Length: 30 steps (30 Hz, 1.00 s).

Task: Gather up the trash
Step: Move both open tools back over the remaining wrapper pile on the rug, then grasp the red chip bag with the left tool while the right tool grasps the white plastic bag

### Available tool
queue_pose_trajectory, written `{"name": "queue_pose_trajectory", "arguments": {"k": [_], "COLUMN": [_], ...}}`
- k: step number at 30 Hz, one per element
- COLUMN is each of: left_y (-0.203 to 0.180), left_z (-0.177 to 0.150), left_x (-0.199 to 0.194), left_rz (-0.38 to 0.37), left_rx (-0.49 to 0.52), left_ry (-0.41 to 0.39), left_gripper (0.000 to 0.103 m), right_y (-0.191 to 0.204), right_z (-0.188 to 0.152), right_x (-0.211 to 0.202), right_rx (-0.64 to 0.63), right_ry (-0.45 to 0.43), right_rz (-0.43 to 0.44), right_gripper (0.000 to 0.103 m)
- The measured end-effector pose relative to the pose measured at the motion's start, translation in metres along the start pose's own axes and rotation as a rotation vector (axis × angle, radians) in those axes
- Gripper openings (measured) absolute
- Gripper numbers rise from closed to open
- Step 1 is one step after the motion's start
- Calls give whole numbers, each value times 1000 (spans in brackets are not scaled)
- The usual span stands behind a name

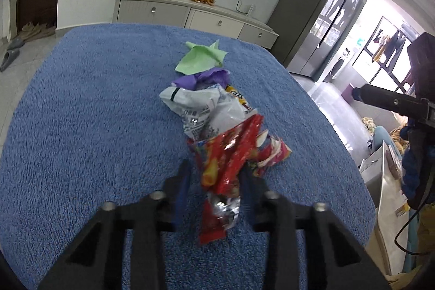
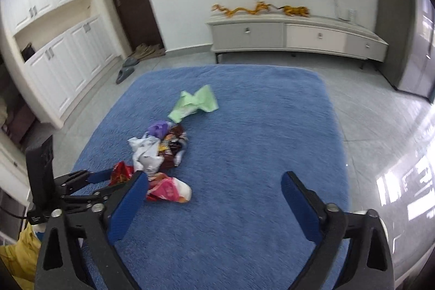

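You are at the pick-up: your left gripper [image 1: 214, 175] pinches the red snack wrapper [image 1: 231, 162] mid-rug [image 1: 81, 113], beside the pile. Your right gripper [image 2: 214, 197] gapes empty; lift next.

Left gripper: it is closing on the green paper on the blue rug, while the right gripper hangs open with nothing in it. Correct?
Not quite. In the left wrist view the left gripper has the red snack wrapper between its fingers, not the green paper, which lies untouched further along the blue rug. The right gripper is open and empty, as stated.
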State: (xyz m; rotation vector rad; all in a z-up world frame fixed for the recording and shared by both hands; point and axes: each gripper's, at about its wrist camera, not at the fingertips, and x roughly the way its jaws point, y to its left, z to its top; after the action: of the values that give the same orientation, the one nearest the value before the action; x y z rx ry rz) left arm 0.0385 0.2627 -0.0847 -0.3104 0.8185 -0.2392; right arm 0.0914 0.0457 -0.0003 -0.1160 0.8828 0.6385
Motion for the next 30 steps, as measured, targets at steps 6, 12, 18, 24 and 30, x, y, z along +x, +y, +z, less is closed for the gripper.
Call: {"name": "queue_pose_trajectory", "arguments": {"k": [6, 12, 18, 24, 30], "left_y": [22, 43, 59, 60, 53], "left_z": [-9, -21, -34, -39, -37], "left_x": [-17, -40, -58, -67, -75], "left_rz": [7, 53, 82, 96, 112], "left_rx": [-62, -117, -153, -158, -151], "left_ry": [-55, -85, -106, -116, -133], "left_gripper": [10, 10, 10, 10, 10], "right_y": [44, 85, 105, 110, 117], "right_z": [11, 14, 9, -7, -15], "right_x": [36, 73, 112, 136, 112], "right_rx": [-114, -200, -268, -302, -365], "right_ry": [68, 132, 188, 245, 186], "right_rz": [79, 142, 112, 72, 84], "right_gripper": [72, 63, 59, 43, 32]}}
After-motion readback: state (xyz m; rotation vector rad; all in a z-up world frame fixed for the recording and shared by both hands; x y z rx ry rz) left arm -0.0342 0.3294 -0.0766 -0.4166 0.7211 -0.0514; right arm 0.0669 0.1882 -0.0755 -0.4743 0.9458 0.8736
